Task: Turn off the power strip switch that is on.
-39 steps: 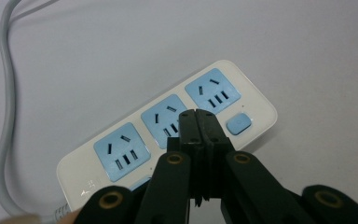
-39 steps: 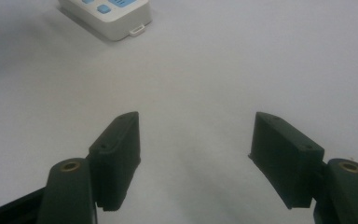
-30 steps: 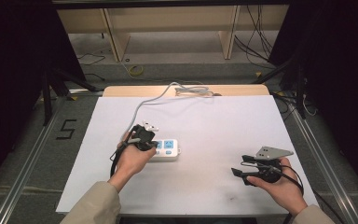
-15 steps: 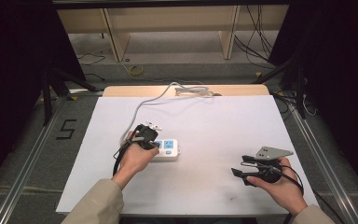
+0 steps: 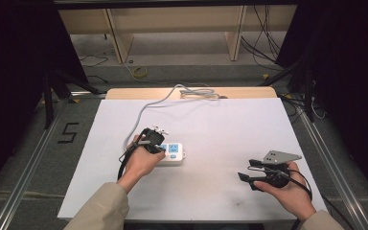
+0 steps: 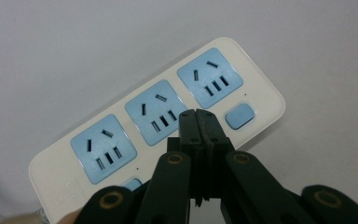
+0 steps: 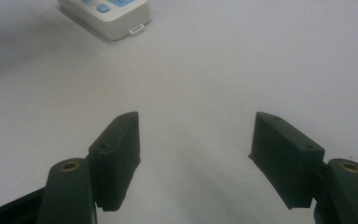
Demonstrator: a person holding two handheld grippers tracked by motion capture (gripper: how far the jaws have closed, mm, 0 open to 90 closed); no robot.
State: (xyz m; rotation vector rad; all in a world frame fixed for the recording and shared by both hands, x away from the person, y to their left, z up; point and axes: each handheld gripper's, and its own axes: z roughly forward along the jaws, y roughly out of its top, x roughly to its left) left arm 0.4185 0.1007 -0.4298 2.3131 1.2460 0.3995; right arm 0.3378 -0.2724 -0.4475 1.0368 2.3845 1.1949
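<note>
Power strip just beneath closed left hand-held gripper

In the high view the left hand and left gripper cover the near end of the power strip; sockets there too small to tell. In the left gripper view the closed jaws hide part of the strip's lower edge and 2nd button; bottom-left corner is cut off. In the right gripper view the strip is cut by the top edge, w/ blur.
</note>
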